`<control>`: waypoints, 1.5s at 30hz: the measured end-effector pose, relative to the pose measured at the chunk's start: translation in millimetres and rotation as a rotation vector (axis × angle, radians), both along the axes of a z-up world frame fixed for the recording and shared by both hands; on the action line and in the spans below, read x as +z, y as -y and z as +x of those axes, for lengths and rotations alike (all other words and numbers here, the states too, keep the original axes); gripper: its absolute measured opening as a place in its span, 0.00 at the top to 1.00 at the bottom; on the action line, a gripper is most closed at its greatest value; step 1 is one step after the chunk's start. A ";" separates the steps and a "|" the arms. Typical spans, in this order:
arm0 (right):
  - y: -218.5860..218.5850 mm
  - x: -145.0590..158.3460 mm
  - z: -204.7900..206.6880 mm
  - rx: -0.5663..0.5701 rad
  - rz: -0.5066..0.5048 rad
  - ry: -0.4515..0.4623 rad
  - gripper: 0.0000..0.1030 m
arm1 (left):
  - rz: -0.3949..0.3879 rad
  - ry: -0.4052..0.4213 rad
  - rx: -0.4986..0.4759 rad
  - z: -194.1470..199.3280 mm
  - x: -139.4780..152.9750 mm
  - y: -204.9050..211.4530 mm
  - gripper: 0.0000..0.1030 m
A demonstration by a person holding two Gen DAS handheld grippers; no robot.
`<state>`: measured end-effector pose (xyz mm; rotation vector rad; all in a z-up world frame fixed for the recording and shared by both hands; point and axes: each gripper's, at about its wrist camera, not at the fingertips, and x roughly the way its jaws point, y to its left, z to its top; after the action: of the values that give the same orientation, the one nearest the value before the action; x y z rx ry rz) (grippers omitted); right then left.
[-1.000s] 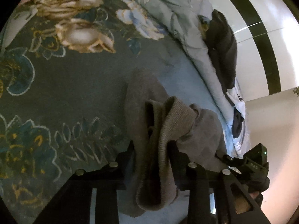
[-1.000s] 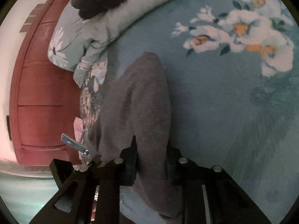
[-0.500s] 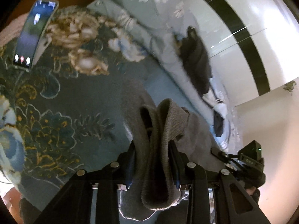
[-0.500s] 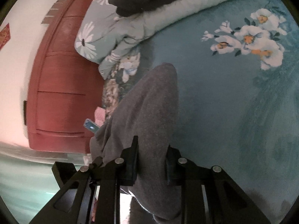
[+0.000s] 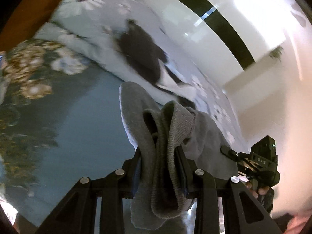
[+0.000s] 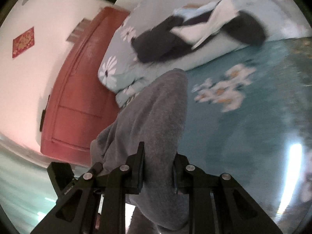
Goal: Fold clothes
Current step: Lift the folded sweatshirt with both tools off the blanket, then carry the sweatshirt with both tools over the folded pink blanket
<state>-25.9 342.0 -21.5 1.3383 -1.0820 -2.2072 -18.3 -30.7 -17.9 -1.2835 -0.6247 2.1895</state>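
Observation:
A grey knit garment (image 5: 165,136) hangs between both grippers above the teal floral bedspread (image 5: 81,120). My left gripper (image 5: 159,156) is shut on its ribbed hem, which bunches and droops between the fingers. My right gripper (image 6: 158,154) is shut on another part of the same grey garment (image 6: 152,113), which stretches away over the bed (image 6: 243,132). The right gripper (image 5: 261,165) also shows at the right of the left wrist view, and the left gripper (image 6: 62,175) at the lower left of the right wrist view.
A rolled light floral quilt (image 5: 93,31) lies along the bed's far side with black and white clothes (image 5: 144,58) piled on it; they also show in the right wrist view (image 6: 195,35). A red wooden headboard (image 6: 78,89) and white walls stand behind.
Both grippers have lifted and tilted upward with the grey garment still held; the views now show more of the quilt, walls and headboard. The phone seen earlier has left the view.

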 end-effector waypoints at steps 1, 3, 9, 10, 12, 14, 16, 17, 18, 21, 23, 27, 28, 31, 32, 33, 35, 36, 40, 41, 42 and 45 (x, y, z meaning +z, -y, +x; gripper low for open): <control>-18.3 2.3 10.9 -0.025 0.006 -0.001 0.77 | 0.001 0.000 -0.031 1.2 2.1 -18.2 0.67; -54.9 6.2 34.3 -0.078 0.016 -0.001 0.77 | 0.002 0.002 -0.093 3.9 6.1 -55.4 0.67; -160.1 15.8 121.9 -0.246 0.055 -0.013 0.77 | -0.017 0.036 -0.316 16.1 13.5 -191.3 0.67; -176.1 17.2 139.3 -0.275 0.063 -0.010 0.77 | -0.020 0.044 -0.356 19.0 13.6 -215.3 0.67; -207.7 18.9 172.6 -0.337 0.071 0.000 0.77 | -0.016 0.065 -0.431 24.9 15.3 -261.9 0.67; -236.8 20.7 204.1 -0.392 0.082 0.008 0.77 | -0.008 0.080 -0.491 31.2 17.9 -299.4 0.67; -265.4 22.0 233.8 -0.447 0.094 0.013 0.77 | -0.007 0.109 -0.556 45.6 18.6 -340.5 0.67; -278.6 22.8 248.3 -0.474 0.101 0.015 0.77 | -0.009 0.125 -0.587 53.3 18.7 -360.4 0.67; -291.7 23.7 262.7 -0.502 0.107 0.017 0.77 | -0.012 0.135 -0.619 61.3 19.1 -379.8 0.67; -329.2 25.6 297.5 -0.556 0.142 0.040 0.77 | -0.043 0.120 -0.714 87.8 24.2 -433.6 0.67; -353.6 25.8 315.2 -0.589 0.163 0.066 0.77 | -0.046 0.121 -0.761 103.8 25.8 -462.8 0.67; -398.7 32.6 345.8 -0.666 0.196 0.080 0.77 | -0.046 0.118 -0.810 131.5 27.3 -514.5 0.67; -407.5 35.5 348.9 -0.674 0.211 0.076 0.77 | -0.039 0.101 -0.809 134.2 28.9 -522.4 0.67; -422.8 32.0 353.2 -0.686 0.242 0.069 0.77 | -0.033 0.082 -0.776 141.0 23.2 -538.9 0.67; -426.4 22.8 355.1 -0.693 0.240 0.079 0.77 | -0.041 0.090 -0.764 142.0 16.4 -542.6 0.67; -429.9 13.5 357.1 -0.699 0.237 0.088 0.77 | -0.061 0.109 -0.755 142.5 5.5 -546.7 0.67; -437.0 -4.9 361.0 -0.712 0.232 0.107 0.77 | -0.128 0.156 -0.747 145.7 -21.3 -553.9 0.66; -439.5 -19.6 362.1 -0.721 0.219 0.138 0.77 | -0.165 0.178 -0.745 148.0 -35.2 -556.1 0.66; -445.2 -68.5 376.0 -0.783 0.135 0.206 0.77 | -0.193 0.220 -0.739 150.9 -65.9 -546.9 0.61; -447.2 -72.6 380.7 -0.797 0.115 0.196 0.76 | -0.191 0.224 -0.741 150.8 -67.8 -545.4 0.58; -448.8 -74.6 383.4 -0.805 0.102 0.190 0.76 | -0.189 0.227 -0.743 150.7 -69.8 -543.8 0.56; -448.2 -73.1 377.9 -0.803 0.135 0.207 0.76 | -0.209 0.225 -0.750 152.5 -72.0 -544.5 0.54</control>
<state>352.0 790.2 -94.6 1.3593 -1.8239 -2.7621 134.2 513.8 -90.0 -1.5621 0.0356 1.5246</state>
